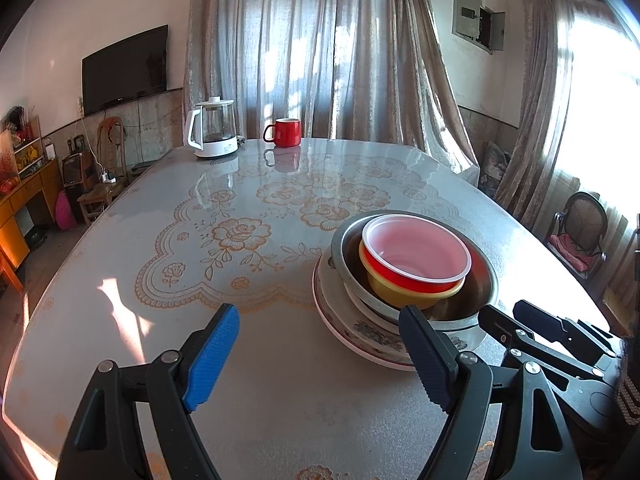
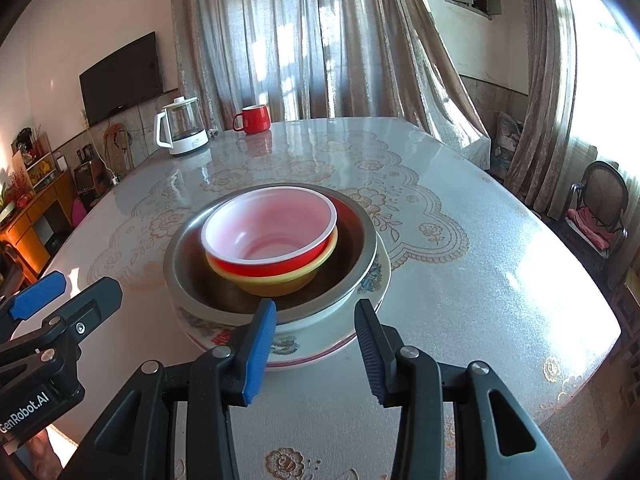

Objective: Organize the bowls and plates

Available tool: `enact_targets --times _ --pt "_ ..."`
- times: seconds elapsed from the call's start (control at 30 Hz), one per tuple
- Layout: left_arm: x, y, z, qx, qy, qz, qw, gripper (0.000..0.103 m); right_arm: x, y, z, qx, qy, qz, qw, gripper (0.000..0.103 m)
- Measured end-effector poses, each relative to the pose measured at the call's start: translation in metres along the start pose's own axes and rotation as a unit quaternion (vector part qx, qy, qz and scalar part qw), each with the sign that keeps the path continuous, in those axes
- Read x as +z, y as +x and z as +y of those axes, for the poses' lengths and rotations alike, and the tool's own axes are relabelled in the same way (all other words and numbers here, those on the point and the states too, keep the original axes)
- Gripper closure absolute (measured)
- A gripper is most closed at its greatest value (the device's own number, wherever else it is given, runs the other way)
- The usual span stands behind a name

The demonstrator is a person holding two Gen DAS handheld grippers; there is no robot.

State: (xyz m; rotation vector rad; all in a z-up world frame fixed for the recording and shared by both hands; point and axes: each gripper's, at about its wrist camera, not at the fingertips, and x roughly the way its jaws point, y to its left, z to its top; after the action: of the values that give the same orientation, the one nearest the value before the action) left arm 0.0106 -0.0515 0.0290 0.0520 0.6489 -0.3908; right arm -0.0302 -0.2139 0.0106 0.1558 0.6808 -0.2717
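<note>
Left claw (image 1: 320,360) gaping – right claw (image 2: 316,354) apart, empty | stack: two plates (image 2: 320,350), four bowls (image 2: 280,236)

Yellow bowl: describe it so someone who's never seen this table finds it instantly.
Start at the big table with the floral lace-pattern cover; near its front edge is one stack of dishes on patterned plates. In the stack sits a wide metal bowl, and the yellow bowl nests in that. It is the only yellow piece, directly under the red bowl with the white inside.
</note>
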Motion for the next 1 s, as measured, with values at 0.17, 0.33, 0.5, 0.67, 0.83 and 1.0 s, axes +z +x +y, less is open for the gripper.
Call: enact_targets --times 0.17,0.33,0.5,0.67,0.83,1.0 --pt "0.0 0.0 0.001 0.001 -0.001 -0.002 1.0 0.02 0.0 0.0 0.0 -0.001 -0.001 -0.001 1.0 0.062" --pt "-0.001 0.0 0.001 0.002 -0.001 -0.002 1.0 0.017 -0.001 0.001 0.0 -0.001 -0.001 0.0 1.0 0.062" --pt "0.0 -0.001 0.002 0.005 -0.001 -0.001 1.0 0.014 0.0 0.001 0.0 0.0 -0.001 0.0 1.0 0.062" --pt "0.001 0.0 0.005 0.013 -0.008 0.001 0.9999 0.012 0.0 0.001 0.0 -0.001 -0.001 0.0 1.0 0.062" --pt "0.001 0.004 0.011 0.02 -0.013 0.006 0.9997 0.012 0.0 0.001 0.0 -0.001 0.0 -0.001 1.0 0.062" --pt "0.002 0.004 0.012 0.023 -0.019 0.006 0.9995 0.005 0.0 0.002 -0.003 -0.004 0.002 -0.002 1.0 0.062"
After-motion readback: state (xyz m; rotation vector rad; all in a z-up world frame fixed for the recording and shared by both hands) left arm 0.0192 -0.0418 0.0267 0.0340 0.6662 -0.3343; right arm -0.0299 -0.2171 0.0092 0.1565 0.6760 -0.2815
